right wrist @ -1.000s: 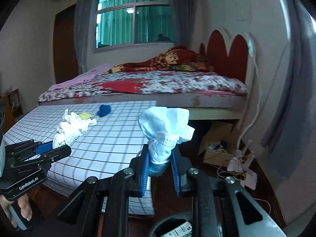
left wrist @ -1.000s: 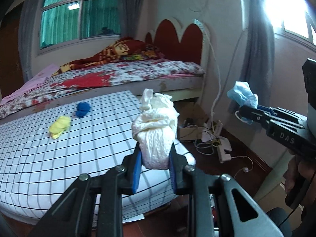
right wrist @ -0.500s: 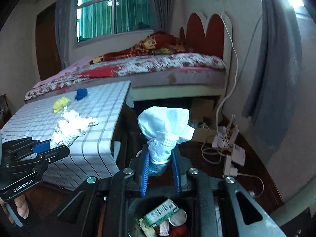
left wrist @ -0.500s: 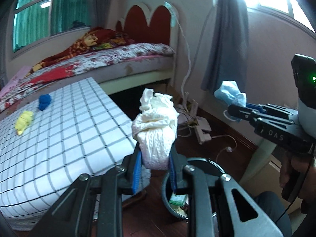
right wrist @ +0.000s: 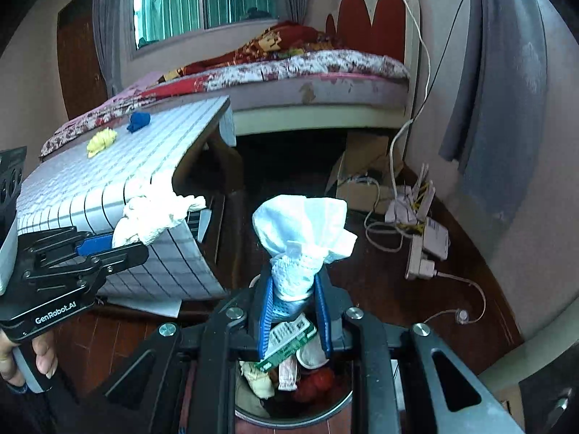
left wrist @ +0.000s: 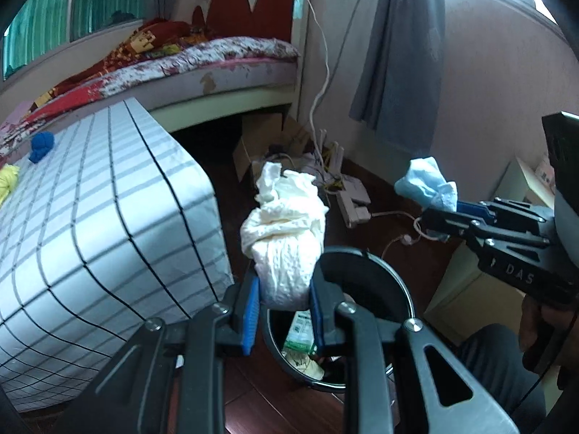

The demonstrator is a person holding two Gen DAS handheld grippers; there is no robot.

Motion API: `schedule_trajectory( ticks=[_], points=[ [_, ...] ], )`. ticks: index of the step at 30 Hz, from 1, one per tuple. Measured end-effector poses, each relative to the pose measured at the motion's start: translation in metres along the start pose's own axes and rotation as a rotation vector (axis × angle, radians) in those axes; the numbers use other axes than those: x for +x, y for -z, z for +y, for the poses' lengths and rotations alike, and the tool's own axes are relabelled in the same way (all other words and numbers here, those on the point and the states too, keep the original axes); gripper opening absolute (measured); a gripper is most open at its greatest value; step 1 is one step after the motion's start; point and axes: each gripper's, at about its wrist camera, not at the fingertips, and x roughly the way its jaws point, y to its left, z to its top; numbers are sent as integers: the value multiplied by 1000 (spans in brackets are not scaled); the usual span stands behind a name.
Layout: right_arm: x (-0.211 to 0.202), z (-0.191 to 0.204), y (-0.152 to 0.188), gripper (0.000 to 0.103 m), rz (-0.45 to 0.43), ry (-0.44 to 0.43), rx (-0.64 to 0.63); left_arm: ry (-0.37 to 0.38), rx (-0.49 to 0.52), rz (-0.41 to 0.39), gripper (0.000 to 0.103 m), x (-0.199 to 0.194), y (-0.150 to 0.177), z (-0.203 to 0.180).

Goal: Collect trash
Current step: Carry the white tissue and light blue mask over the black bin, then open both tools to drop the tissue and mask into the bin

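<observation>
My left gripper (left wrist: pixel 284 303) is shut on a crumpled white tissue wad (left wrist: pixel 286 235), which hangs above the near rim of a black trash bin (left wrist: pixel 365 271) on the floor. My right gripper (right wrist: pixel 295 303) is shut on a pale blue tissue wad (right wrist: pixel 302 231), directly over the same bin (right wrist: pixel 325 407). The bin holds a green-and-white packet (right wrist: pixel 287 340) and other scraps. In the left wrist view the right gripper (left wrist: pixel 429 217) shows at the right with the blue tissue (left wrist: pixel 427 182). In the right wrist view the left gripper (right wrist: pixel 119 247) shows at the left with the white tissue (right wrist: pixel 155 215).
A checked-cloth table (left wrist: pixel 90 217) stands left of the bin, with a blue wad (left wrist: pixel 41 146) and a yellow wad (left wrist: pixel 7 181) on it. Power strips and cables (right wrist: pixel 419 238) lie on the floor by the wall. A bed (right wrist: pixel 307 72) stands behind. A pale cabinet (left wrist: pixel 481 300) stands at the right.
Both grippers have come down and swung away from the table toward the floor, each still gripping its tissue. The trash bin has come into view beneath them.
</observation>
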Motion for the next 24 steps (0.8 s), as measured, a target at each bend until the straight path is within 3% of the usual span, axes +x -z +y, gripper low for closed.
schedule_trajectory(
  ticks=[10, 24],
  points=[
    [33, -7, 26, 23, 102, -9, 4, 37, 15, 103, 25, 31, 19, -12],
    [60, -13, 46, 23, 193, -11, 5, 68, 29, 175, 26, 57, 26, -20]
  ],
)
